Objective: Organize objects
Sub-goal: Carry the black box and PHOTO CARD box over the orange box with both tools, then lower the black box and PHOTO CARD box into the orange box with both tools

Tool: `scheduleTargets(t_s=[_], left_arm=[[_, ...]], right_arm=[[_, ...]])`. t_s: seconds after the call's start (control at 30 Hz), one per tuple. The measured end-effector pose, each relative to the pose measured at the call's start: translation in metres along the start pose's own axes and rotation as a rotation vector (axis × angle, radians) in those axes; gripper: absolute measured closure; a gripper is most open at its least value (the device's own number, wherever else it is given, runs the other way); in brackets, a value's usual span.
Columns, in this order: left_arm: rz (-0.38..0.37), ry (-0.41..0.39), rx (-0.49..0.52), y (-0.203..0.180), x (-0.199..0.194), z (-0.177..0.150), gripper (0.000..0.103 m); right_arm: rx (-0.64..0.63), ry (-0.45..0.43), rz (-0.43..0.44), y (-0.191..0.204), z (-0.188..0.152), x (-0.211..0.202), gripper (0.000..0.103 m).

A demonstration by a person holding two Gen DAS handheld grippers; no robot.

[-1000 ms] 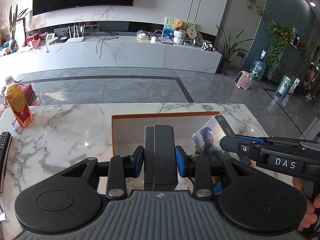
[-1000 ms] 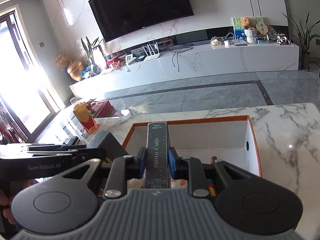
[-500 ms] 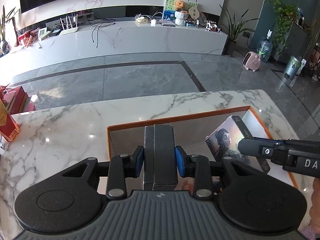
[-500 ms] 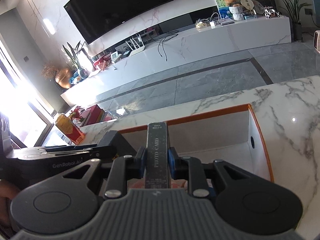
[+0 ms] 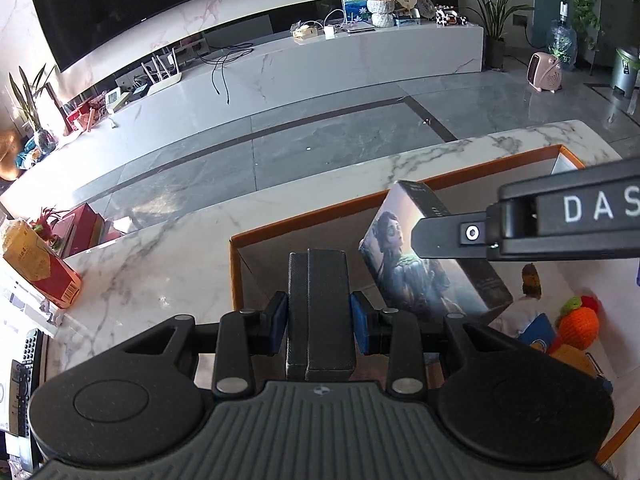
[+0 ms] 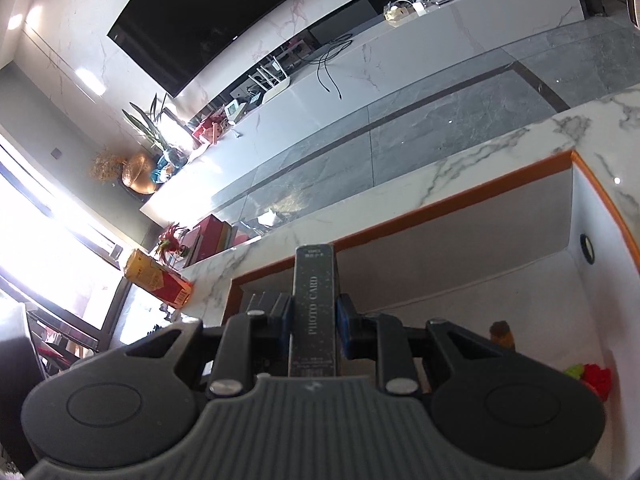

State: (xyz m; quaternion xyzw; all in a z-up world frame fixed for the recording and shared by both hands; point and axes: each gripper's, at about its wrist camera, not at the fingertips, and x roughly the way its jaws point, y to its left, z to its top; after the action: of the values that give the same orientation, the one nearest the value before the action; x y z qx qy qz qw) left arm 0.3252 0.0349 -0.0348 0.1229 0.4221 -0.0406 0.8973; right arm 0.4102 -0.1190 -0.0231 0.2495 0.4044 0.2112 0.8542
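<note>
Now my left gripper [image 5: 320, 316] clamps a dark case [image 5: 320, 300]; my right gripper [image 6: 314, 324] pinches the photo card box [image 6: 314, 308]. Both hang over the orange-rimmed bin [image 5: 304, 220] ahead. Next, I judge: lower, then release inside.
</note>
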Motion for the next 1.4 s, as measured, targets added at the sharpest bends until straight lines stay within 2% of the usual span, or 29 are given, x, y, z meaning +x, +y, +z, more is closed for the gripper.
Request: scheduleTargets(t_s=[0.3,0.37,0.43,0.57,0.63,0.7,0.77,0.83,1.03,1.2,1.4], left_arm=[[0.030,-0.008,0.017,0.005,0.008,-0.005,0.063],[0.015,-0.016,0.022,0.007,0.007,-0.006,0.063],[-0.001,-0.017,0.017,0.010,0.004,-0.006,0.057],[-0.066,-0.073,-0.035,0.026,-0.018,-0.006,0.056],[-0.089,-0.119,-0.081,0.038,-0.031,-0.007,0.056],[-0.102,-0.131,-0.136,0.053,-0.037,-0.007,0.056],[-0.118,-0.113,-0.192,0.065,-0.038,-0.009,0.060],[-0.147,-0.077,-0.233,0.074,-0.032,-0.012,0.070],[-0.245,-0.001,-0.316,0.090,-0.015,-0.034,0.087],[-0.259,-0.011,-0.328,0.092,-0.014,-0.038,0.087],[-0.254,-0.017,-0.320,0.090,-0.015,-0.040,0.087]], right_arm=[[0.118,0.052,0.004,-0.010,-0.006,0.031,0.079],[0.148,0.061,0.009,-0.013,-0.007,0.037,0.079],[0.159,0.062,0.004,-0.013,-0.008,0.041,0.079],[0.128,0.036,-0.045,-0.008,-0.009,0.042,0.079],[0.118,0.017,-0.071,-0.007,-0.007,0.042,0.078],[0.112,0.018,-0.086,-0.006,-0.006,0.044,0.078],[0.111,0.025,-0.090,-0.004,-0.008,0.049,0.078],[0.106,0.036,-0.094,0.000,-0.010,0.056,0.078],[0.111,0.049,-0.068,0.009,-0.015,0.064,0.078],[0.102,0.059,-0.072,0.013,-0.014,0.068,0.078],[-0.070,0.035,-0.137,0.027,-0.016,0.064,0.078]])
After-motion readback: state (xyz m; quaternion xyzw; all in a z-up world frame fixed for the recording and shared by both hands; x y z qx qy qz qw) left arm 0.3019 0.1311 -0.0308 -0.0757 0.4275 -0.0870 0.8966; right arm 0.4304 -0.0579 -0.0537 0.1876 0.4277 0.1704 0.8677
